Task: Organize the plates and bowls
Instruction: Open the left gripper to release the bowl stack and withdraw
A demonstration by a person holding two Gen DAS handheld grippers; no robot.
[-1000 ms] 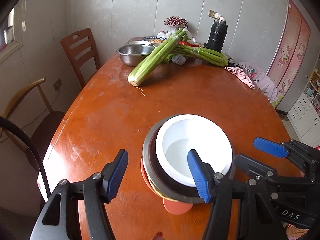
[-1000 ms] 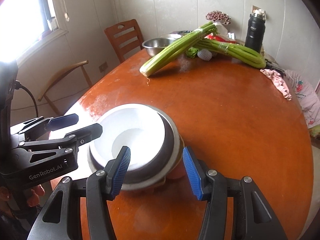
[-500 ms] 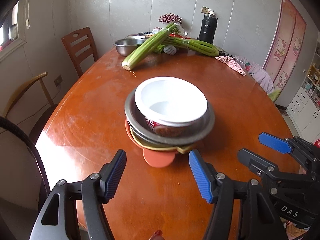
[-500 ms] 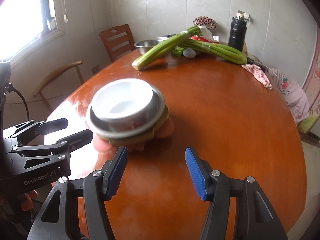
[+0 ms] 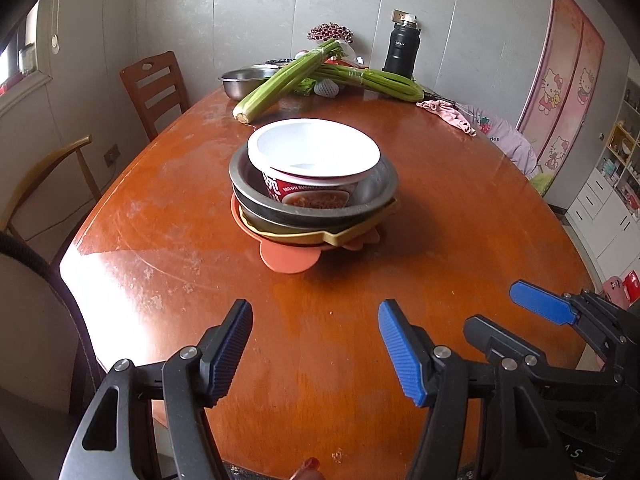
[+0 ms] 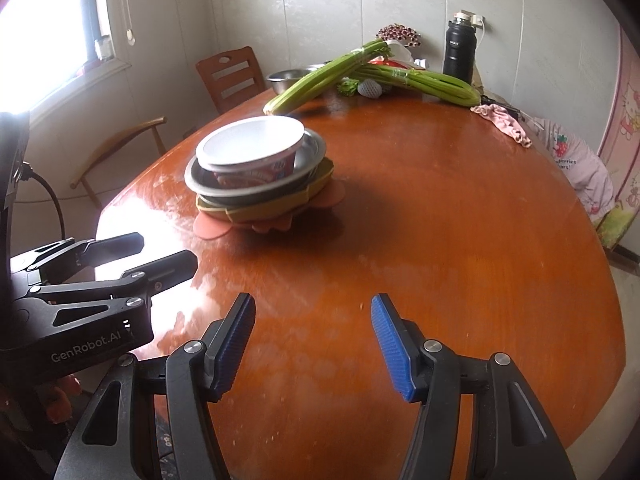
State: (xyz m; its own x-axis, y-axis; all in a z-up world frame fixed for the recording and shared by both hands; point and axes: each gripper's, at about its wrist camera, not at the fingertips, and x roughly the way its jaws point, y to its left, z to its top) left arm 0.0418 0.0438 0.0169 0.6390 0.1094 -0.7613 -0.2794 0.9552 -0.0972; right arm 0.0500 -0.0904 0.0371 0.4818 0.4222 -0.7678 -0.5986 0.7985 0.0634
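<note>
A white noodle cup (image 5: 313,151) with a red printed wall sits upright inside a steel bowl (image 5: 376,194), the 2 nested on a yellow plate (image 5: 360,229), which in turn rests on an orange silicone mat (image 5: 287,258). This stack stands near the middle of the brown oval worktop (image 5: 460,220), toward its left half. In the right wrist view the same stack shows the cup (image 6: 251,146) tilted slightly in the steel bowl (image 6: 312,160), with the yellow plate (image 6: 264,208) and the mat (image 6: 210,227) spreading out underneath.

The left claw (image 5: 315,354) hovers over the near edge of the worktop with its 2 blue-padded fingers (image 5: 400,356) spread wide apart and nothing between them, well short of the stack. The right claw (image 6: 311,346) is likewise spread wide and empty, beside the left one and also clear of the stack.

At the far end of the worktop lie 2 bundles of celery (image 5: 280,84), 1 leaning across a second steel bowl (image 5: 242,80), beside a black flask (image 5: 402,50) and a bunch of dark flowers (image 5: 330,33). A pink cloth (image 5: 448,114) lies at the right edge. A wooden chair (image 5: 154,88) stands by the wall on the left.
</note>
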